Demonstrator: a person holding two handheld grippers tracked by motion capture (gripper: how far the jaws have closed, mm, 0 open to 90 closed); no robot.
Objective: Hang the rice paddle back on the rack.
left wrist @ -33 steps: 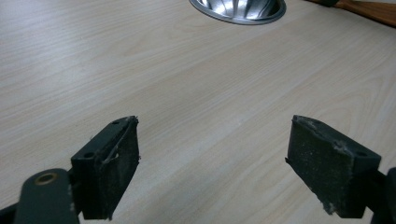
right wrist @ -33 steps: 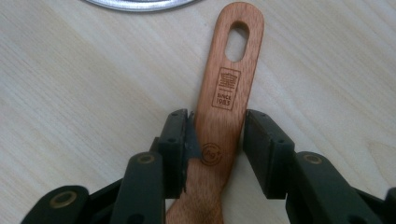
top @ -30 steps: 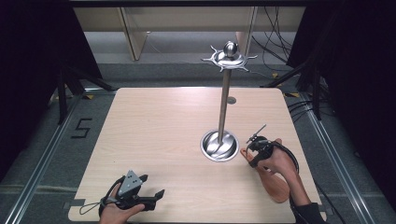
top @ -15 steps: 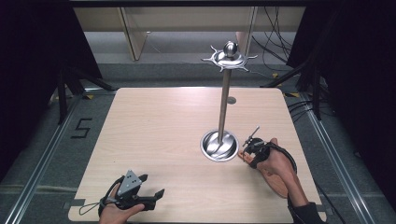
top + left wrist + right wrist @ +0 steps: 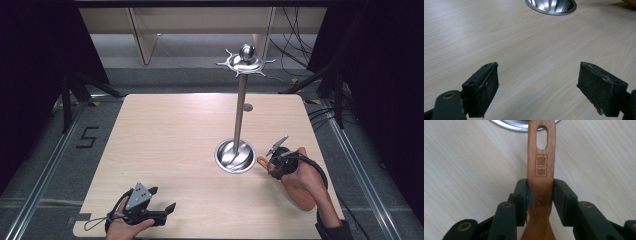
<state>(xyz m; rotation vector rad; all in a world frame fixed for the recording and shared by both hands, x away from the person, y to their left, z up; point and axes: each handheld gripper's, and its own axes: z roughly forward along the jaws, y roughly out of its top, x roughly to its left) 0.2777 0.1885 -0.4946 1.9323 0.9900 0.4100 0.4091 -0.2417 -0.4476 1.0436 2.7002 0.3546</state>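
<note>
A wooden spatula (image 5: 541,170) with a slotted handle end lies low over the table, and my right gripper (image 5: 540,195) is shut on its handle. In the high view my right gripper (image 5: 276,164) sits just right of the metal stand's round base (image 5: 235,156), with the spatula's handle tip (image 5: 261,161) pointing at that base and its blade (image 5: 301,199) under the hand. The stand's pole rises to a hook ring (image 5: 245,63). My left gripper (image 5: 163,198) rests open at the table's front left; between its jaws (image 5: 537,85) there is only bare wood.
The light wooden table (image 5: 165,135) stands on a dark floor with rails on both sides. A small round metal disc (image 5: 248,107) lies behind the stand. The stand's base rim (image 5: 550,6) shows far ahead of the left gripper.
My right hand has shifted and turned slightly beside the stand's base, with the spatula still held. The left gripper has not moved.
</note>
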